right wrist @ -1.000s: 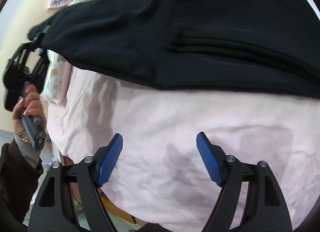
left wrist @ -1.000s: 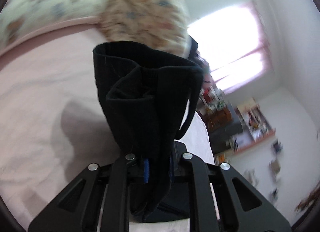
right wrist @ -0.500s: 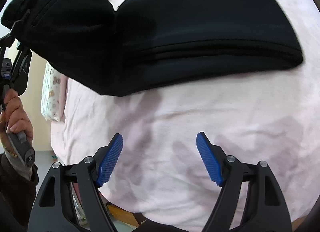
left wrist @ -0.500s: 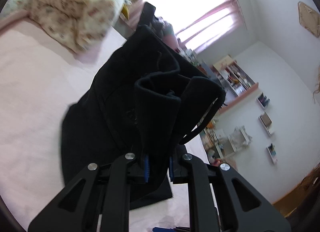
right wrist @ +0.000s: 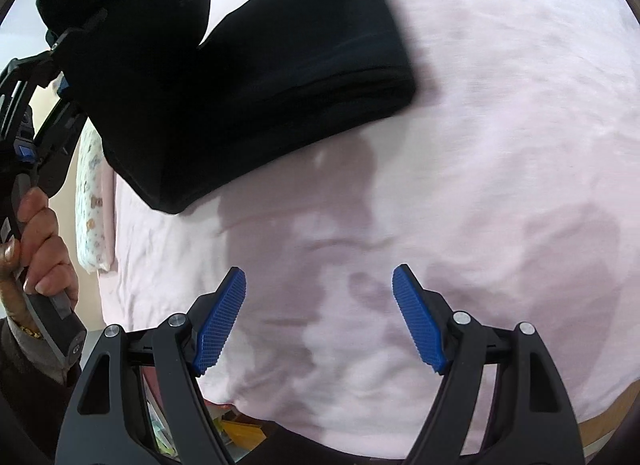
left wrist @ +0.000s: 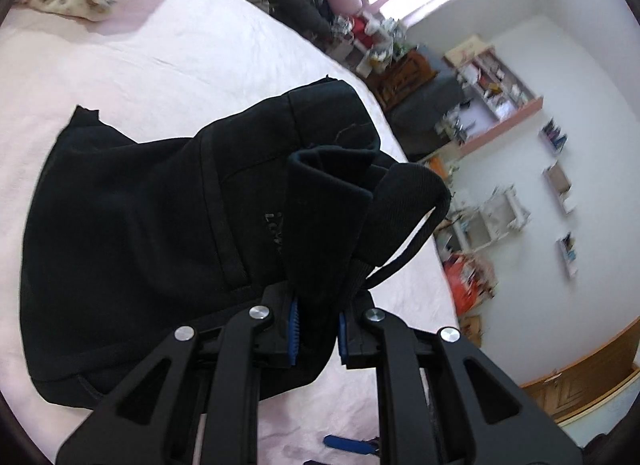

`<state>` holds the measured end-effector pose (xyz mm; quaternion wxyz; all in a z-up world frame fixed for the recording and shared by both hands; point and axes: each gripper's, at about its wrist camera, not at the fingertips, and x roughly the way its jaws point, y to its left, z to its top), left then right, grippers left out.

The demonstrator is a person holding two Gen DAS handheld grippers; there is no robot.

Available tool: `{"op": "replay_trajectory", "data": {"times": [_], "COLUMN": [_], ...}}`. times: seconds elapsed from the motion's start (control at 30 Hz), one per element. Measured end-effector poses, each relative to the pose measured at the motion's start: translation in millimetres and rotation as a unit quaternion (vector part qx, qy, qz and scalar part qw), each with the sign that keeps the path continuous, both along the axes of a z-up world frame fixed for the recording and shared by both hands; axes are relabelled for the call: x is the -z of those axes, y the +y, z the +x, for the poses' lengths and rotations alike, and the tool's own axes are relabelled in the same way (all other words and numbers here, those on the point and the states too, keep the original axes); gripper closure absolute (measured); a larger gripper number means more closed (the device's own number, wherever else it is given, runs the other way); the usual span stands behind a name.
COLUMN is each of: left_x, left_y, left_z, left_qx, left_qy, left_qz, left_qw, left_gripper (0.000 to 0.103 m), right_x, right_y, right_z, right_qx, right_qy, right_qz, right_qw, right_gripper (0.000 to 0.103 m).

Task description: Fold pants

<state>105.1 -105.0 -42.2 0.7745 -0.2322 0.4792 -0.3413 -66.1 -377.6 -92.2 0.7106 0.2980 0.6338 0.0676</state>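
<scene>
With the left gripper [left wrist: 316,329] clamped on a bunched end of the black pants [left wrist: 152,233] and the right gripper [right wrist: 318,317] hanging open and empty nearer, the held end should be laid squarely over the folded stack on the pink bed sheet [right wrist: 500,145].

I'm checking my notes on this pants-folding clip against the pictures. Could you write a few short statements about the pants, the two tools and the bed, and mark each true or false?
1. The left tool is shut on a bunched part of the black pants. True.
2. The right tool also grips the pants. False: its jaws stand open with nothing between them, over the pink bedsheet.
3. The pants lie fully spread out flat. False: the gripped part is lifted over the rest, which lies on the sheet.
4. A hand holds the left tool's handle. True.
5. The sheet is blue. False: it is pale pink.
</scene>
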Motion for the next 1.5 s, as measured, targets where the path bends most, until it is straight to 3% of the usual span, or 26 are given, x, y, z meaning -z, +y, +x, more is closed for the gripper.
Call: {"op": "replay_trajectory", "data": {"times": [0.1,0.2,0.33,0.5,0.53,0.6,0.63,0.7,0.77,0.83,0.9,0.97,1.07,1.23,1.4,1.5], "left_x": [15,40,66,58,56,50,50,40,26,19,20,27,40,41,42,48], "left_y": [-34,-65,-96,-127,-130,-128,-122,-103,-92,-80,-57,-29,2,25,55,52], "left_z": [-6,-18,-30,-43,-47,-56,-60,-73,-89,-93,-85,-70,-52,-34,-32,-30], "left_qx": [0.026,0.054,0.077,0.107,0.112,0.116,0.118,0.121,0.125,0.116,0.076,0.035,-0.016,-0.055,-0.068,-0.068], "left_qy": [0.009,0.013,0.009,-0.048,-0.056,-0.065,-0.068,-0.093,-0.126,-0.127,-0.092,-0.055,-0.011,0.004,0.017,0.028], "left_qz": [0.056,0.135,0.229,0.306,0.311,0.297,0.286,0.222,0.185,0.172,0.156,0.159,0.19,0.239,0.243,0.241], "left_qw": [0.9981,0.9893,0.9704,0.9447,0.9422,0.9456,0.9486,0.963,0.9665,0.9699,0.9804,0.9851,0.9816,0.9694,0.9674,0.9677], "left_gripper": [0.089,0.088,0.086,0.077,0.073,0.063,0.042,0.014,0.013,0.008,0.006,0.005,0.005,0.002,0.002,0.002], "right_x": [1,1,-3,-24,-30,-43,-50,-67,-84,-94,-94,-86,-74,-60,-57,-55], "right_y": [-17,-32,-55,-71,-72,-74,-77,-79,-74,-61,-39,-13,10,42,53,57], "right_z": [-2,-4,-1,15,20,30,35,46,57,78,99,119,133,133,131,133], "right_qx": [0.013,0.028,0.048,0.049,0.051,0.059,0.066,0.079,0.075,0.036,-0.011,-0.051,-0.089,-0.119,-0.137,-0.142], "right_qy": [0.001,-0.001,-0.009,-0.047,-0.058,-0.083,-0.1,-0.145,-0.188,-0.221,-0.23,-0.223,-0.207,-0.181,-0.168,-0.162], "right_qz": [-0.009,-0.023,-0.036,-0.064,-0.07,-0.079,-0.081,-0.085,-0.092,-0.093,-0.096,-0.1,-0.111,-0.129,-0.16,-0.174], "right_qw": [1.0,0.999,0.998,0.996,0.995,0.992,0.989,0.983,0.975,0.97,0.968,0.968,0.968,0.968,0.963,0.961], "right_gripper": [0.025,0.025,0.025,0.025,0.025,0.025,0.025,0.026,0.032,0.04,0.044,0.046,0.046,0.046,0.046,0.046]}}
